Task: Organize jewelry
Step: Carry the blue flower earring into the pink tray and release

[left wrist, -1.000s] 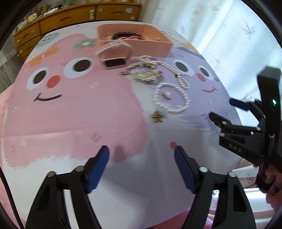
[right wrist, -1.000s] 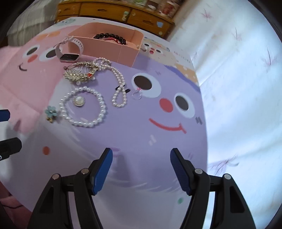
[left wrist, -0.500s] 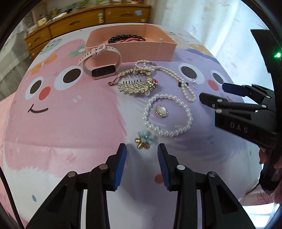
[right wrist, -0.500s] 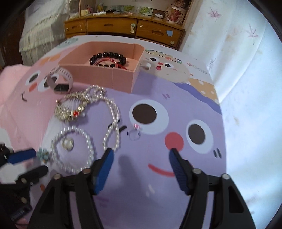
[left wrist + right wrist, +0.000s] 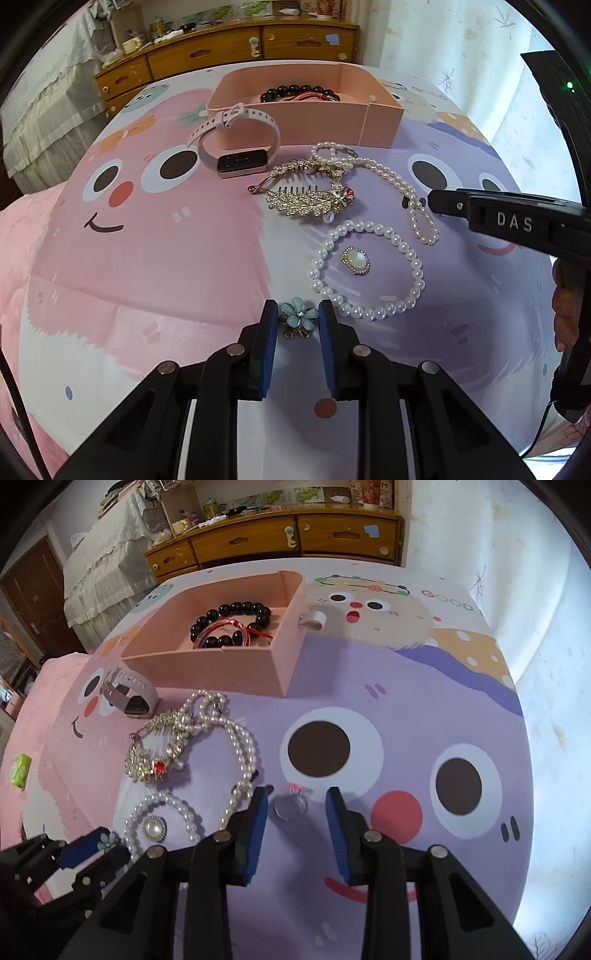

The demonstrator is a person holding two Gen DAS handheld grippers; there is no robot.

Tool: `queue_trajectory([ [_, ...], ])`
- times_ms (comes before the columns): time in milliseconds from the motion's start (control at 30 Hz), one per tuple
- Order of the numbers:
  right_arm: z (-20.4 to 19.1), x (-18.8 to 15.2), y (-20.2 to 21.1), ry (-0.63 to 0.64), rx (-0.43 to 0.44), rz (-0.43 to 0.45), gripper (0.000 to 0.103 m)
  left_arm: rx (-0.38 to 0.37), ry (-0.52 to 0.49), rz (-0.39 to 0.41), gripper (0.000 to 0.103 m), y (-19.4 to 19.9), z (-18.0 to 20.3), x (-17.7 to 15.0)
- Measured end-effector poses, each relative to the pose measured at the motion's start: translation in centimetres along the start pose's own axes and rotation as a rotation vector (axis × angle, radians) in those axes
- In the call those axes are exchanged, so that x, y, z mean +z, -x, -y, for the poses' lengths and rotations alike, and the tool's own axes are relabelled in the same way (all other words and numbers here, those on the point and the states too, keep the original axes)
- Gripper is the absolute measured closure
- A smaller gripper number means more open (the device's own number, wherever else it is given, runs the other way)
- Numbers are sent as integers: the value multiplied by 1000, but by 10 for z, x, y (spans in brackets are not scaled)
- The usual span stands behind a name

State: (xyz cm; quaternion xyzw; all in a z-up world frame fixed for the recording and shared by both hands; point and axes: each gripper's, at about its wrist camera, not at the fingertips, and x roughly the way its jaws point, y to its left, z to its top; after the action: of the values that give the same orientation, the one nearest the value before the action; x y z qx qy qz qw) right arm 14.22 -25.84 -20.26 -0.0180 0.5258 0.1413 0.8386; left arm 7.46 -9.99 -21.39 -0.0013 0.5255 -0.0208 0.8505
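On the left, our left gripper points steeply down at the cartoon bedspread, and the little blue flower brooch lies right between its blue pads. The jaws have just been closing around it; they stand narrow, close on either side of the petals, though we cannot tell whether the pads press on it yet. The brooch lies flat, its gold leaves trailing back toward us, so we judge a further squeeze is all this hand needs.

Further right lie the pearl bracelet, then the long pearl necklace.

On the right, our right gripper has also just been closing, with the small clear ring lying flat between its jaws, clear of both pads. The ring sits nearer the left pad.

Beyond both, the pink box waits with a black bead bracelet inside, well apart from either hand.
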Motion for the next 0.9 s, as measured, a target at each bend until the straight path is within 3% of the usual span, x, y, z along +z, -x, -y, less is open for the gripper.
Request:
queue_trajectory([
  [167, 2, 5, -3, 6, 22, -8, 95, 29, 44, -12, 84, 2, -1, -1],
  [567, 13, 7, 7, -5, 107, -5, 95, 93, -6, 15, 85, 29, 1, 9],
  [900, 8, 34, 42, -33, 188, 108, 95, 52, -109, 100, 85, 73, 10, 62],
])
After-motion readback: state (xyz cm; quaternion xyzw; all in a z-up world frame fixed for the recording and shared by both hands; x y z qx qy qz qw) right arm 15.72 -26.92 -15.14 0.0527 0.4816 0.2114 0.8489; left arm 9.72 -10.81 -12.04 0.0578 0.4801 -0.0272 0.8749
